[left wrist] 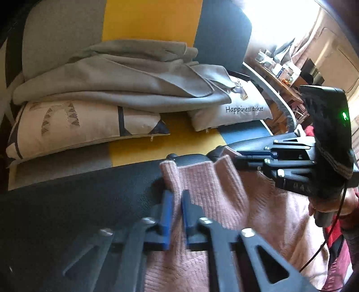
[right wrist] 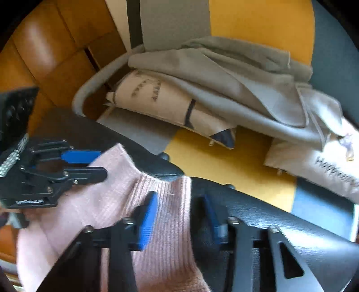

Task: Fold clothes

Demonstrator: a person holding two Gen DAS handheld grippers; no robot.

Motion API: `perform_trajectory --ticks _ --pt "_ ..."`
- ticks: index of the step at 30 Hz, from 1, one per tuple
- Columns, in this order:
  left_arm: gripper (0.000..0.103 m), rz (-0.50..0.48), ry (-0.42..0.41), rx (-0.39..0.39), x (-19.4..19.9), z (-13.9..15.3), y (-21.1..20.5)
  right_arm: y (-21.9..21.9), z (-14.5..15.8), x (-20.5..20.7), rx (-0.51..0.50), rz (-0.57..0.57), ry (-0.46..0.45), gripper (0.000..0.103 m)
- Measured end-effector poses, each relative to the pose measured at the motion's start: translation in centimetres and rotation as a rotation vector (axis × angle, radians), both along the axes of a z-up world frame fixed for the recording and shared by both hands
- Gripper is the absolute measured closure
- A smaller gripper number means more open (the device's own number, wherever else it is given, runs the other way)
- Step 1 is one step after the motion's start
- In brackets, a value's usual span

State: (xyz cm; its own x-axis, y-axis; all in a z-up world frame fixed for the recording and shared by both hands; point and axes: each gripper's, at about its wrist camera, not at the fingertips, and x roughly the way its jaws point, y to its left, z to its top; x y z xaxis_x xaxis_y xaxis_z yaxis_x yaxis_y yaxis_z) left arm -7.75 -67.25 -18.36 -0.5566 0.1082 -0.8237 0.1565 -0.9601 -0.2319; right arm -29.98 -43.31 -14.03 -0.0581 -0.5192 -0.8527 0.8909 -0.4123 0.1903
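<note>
In the left wrist view, the left gripper (left wrist: 176,202) sat at the bottom centre. Its blue pads stood narrow, pinched on a raised fold of the pink sweater (left wrist: 224,202). The sweater lay over the black pad (left wrist: 67,202) and spread towards the lower right of the frame. Its ribbed edge stood up in two peaks just above the pads.

In the right wrist view, the right gripper (right wrist: 180,202) was at the bottom centre with its jaws wide. A ribbed band of the sweater ran up between them. The left pad lay against the knit, and the right pad stood clear of it over the black pad. The frame was blurred there. The left gripper showed at the left edge of this view, its fingers closed on the sweater's corner.

Beyond the pad's far rim came the sofa (left wrist: 152,18), in grey, yellow and dark blue panels. On its seat lay a patterned cushion (left wrist: 67,125) at the left and a lettered cushion (left wrist: 235,110) at the right, well apart from the sweater. A grey cloth (left wrist: 123,76) was heaped across both. A cluttered table (left wrist: 278,69) stood in bright light at the upper right.
</note>
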Motion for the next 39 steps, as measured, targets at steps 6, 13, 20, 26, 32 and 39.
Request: perform_trajectory --ticks 6,13,20,26,32,39 --pt "0.099 0.016 0.173 0.03 5.3 4.1 1.6 3.5 2.4 1.2 -0.097 -0.053 -0.028 0.097" --pt "0.099 -0.008 0.291 0.006 13.8 6.7 6.3 10.8 6.7 5.9 -0.24 -0.07 -0.038 0.097" --pt "0.099 0.001 0.248 0.009 19.5 4.3 10.6 18.0 6.6 11.7 -0.296 -0.117 -0.074 0.097" --pt "0.095 0.082 0.184 0.022 23.3 2.2 10.7 21.1 2.2 15.8 -0.198 -0.128 -0.125 0.095" --pt "0.089 0.189 0.256 0.096 24.1 4.3 9.3 22.7 4.2 16.3 -0.241 -0.183 -0.083 0.085" --pt "0.087 0.078 0.17 0.001 17.8 3.4 13.5 15.0 4.3 14.9 -0.199 -0.189 -0.056 0.073"
